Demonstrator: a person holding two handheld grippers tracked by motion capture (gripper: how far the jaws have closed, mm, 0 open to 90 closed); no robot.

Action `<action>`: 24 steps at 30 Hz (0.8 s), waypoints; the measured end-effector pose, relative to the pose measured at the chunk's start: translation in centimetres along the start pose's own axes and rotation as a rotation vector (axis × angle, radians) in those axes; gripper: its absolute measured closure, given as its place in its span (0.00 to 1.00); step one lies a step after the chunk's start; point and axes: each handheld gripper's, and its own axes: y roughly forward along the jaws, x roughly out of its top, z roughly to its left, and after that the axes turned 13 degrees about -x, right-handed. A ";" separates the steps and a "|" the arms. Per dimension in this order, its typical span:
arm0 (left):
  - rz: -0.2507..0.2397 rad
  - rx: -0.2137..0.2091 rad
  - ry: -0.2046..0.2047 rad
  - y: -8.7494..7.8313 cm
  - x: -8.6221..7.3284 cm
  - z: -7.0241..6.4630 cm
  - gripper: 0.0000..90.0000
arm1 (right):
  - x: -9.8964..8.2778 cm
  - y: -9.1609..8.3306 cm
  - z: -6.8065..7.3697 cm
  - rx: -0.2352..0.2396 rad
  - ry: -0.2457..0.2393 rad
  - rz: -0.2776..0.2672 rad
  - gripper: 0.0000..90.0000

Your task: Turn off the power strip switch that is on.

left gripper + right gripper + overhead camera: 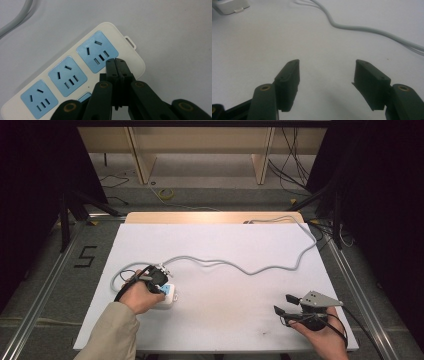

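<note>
A white power strip [75, 72] with blue socket faces lies at the near left of the white worktop [225, 250], its grey cable [240, 266] snaking across the surface toward the far right edge. The left gripper [115, 61], its jaws pressed together with nothing between them, is poised with its tips over the strip's end socket; whether they touch it cannot be told. At the near right, well apart from the strip, the right gripper [325, 75] hangs over bare worktop with its jaws spread wide and empty.
</note>
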 end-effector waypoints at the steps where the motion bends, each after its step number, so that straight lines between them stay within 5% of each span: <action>1: 0.001 -0.001 0.001 0.0 0.0 0.0 1.00 | 0.0 0.0 0.0 -0.001 0.000 0.000 0.43; 19: -0.023 0.009 0.009 -0.1 -0.1 0.2 1.00 | 0.0 0.0 -0.1 -0.002 0.002 -0.004 0.43; 24: -0.068 0.017 0.004 -0.3 -0.1 0.2 1.00 | 0.0 0.0 -0.1 -0.003 0.003 -0.005 0.43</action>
